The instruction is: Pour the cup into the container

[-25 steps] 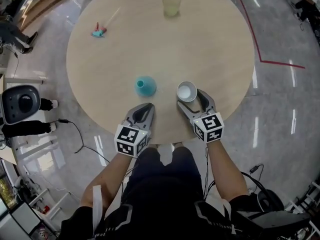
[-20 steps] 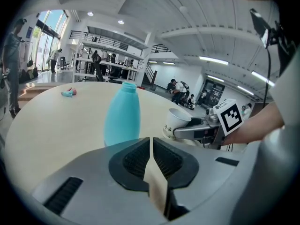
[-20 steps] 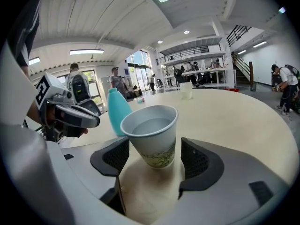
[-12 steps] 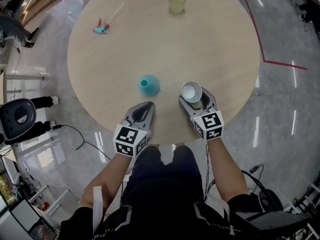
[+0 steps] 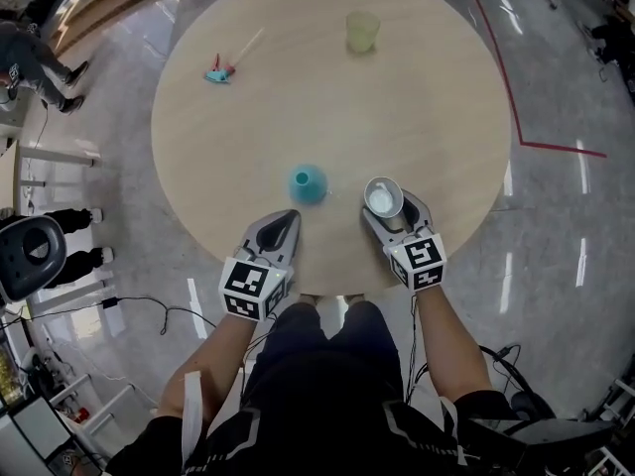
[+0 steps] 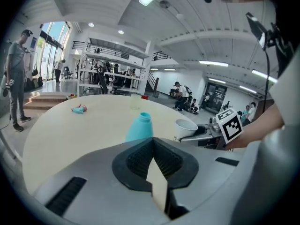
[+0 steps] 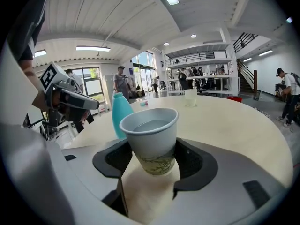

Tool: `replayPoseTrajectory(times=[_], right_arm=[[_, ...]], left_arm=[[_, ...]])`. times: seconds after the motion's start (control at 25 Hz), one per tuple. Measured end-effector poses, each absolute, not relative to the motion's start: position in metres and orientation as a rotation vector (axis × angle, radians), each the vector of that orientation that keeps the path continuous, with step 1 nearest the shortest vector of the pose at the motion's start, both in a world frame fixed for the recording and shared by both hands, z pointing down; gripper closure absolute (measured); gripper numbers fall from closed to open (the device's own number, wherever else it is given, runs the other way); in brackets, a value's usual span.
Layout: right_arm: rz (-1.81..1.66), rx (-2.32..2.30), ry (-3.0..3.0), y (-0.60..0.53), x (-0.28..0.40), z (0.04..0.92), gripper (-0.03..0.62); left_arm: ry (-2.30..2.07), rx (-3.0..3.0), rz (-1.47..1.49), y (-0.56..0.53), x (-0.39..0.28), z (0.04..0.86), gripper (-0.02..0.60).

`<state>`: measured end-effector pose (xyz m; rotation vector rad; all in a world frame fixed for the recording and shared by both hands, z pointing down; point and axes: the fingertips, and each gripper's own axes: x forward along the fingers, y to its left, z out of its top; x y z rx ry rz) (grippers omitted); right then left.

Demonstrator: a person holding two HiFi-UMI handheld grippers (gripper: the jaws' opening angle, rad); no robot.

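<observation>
A white paper cup point(image 5: 382, 199) with liquid in it stands on the round table point(image 5: 397, 97) near its front edge. My right gripper point(image 5: 389, 208) has its jaws on either side of the cup's lower half point(image 7: 151, 137). They have just been closing on it and stand close to its walls, which show no squeeze. A teal bottle-shaped container point(image 5: 309, 182) stands upright left of the cup point(image 6: 185, 128). Behind and left of the container point(image 6: 139, 128) my left gripper point(image 5: 283, 218) is shut and holds nothing.
A pale yellow cup point(image 5: 362, 30) stands at the table's far side. A small teal and pink object point(image 5: 218, 73) lies at the far left. Red tape point(image 5: 516, 117) marks the glossy floor on the right. People stand off to the left point(image 6: 16, 78).
The cup was in front of the right gripper's fingertips; it is now between the jaws, which have narrowed. The left gripper has drifted a little left of the container.
</observation>
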<state>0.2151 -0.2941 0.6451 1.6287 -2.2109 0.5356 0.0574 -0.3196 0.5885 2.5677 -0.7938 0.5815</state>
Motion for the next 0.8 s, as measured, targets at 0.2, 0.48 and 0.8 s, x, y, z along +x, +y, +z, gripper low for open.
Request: replayPoseTrajectory(times=[0.2, 0.48, 0.8], right_arm=[[0.485, 1.597, -2.239, -0.302, 0.211, 0.61, 0.301], [0.409, 1.517, -2.282, -0.309, 0.195, 0.563, 0.301], [0.365, 1.39, -2.302, -0.324, 0.168, 0.538, 0.301]], left_arm=[[-0.853, 2.59, 0.503, -0.332, 0.045, 0.56, 0.581], [-0.92, 2.609, 0.4, -0.343, 0.03, 0.527, 0.583], [-0.955, 2.619, 0.348, -0.356, 0.023, 0.511, 0.581]])
